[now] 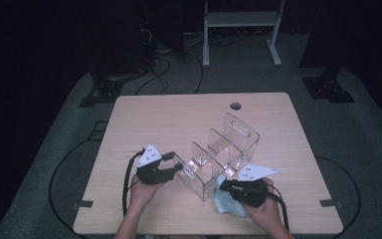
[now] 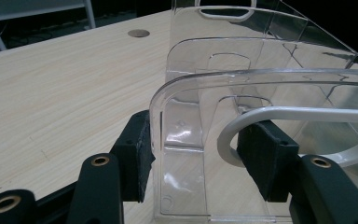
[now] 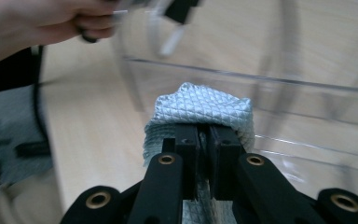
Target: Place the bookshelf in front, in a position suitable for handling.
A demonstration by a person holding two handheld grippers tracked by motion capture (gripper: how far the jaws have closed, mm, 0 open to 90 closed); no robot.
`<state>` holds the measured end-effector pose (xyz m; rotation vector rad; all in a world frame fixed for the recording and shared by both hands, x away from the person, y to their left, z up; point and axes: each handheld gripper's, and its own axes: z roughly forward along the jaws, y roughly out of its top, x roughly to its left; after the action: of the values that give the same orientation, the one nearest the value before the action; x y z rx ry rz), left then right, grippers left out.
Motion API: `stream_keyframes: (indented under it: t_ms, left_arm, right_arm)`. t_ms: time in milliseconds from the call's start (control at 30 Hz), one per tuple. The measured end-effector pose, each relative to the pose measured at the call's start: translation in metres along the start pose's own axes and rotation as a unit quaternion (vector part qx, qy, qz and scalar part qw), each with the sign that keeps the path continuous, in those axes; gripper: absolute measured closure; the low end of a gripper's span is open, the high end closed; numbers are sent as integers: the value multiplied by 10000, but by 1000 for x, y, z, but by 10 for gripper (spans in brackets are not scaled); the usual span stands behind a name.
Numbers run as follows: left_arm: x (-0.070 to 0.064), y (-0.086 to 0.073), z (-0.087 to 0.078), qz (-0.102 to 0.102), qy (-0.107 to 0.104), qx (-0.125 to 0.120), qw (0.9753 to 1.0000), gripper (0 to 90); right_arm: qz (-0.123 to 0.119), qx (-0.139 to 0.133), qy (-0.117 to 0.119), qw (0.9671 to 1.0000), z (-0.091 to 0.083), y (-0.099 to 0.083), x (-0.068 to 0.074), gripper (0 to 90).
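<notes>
Left gripper astride end wall of clear acrylic divider rack, jaws partly open, one pad outside wall, other pad inside; outer pad just touching or nearly so, can't tell if clamped. White curved edge seen thru plastic near inner pad. High view: left gripper at rack's near-left end, held by left hand.

Right gripper jaws pinched nearly shut on light-blue quilted cloth, fabric bunched over jaw tips, pressed up vs. rack's clear side wall. High view: right gripper w/ cloth at rack's near-right corner, right hand behind.

Rack upright on light wood table, approx. center, angled diagonally, handle cutout at far end. Cable grommet hole near table's far edge.
</notes>
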<state>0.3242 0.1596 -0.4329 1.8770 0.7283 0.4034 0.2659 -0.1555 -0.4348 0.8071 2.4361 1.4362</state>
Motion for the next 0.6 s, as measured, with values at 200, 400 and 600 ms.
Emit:
stream_keyframes:
  t_ms: [200, 400, 600]
  left_arm:
    - [0, 0, 0, 12, -1, -1, 10000, 464]
    - [0, 0, 0, 22, 10, 5, 10000, 464]
    - [0, 0, 0, -34, 3, -2, 10000, 464]
  right_arm:
    - [-2, -11, -33, 10000, -2, 0, -4, 838]
    - [106, -64, -42, 9999, -3, -2, -4, 838]
    - [-206, 28, 203, 9996, 7, 3, 15, 838]
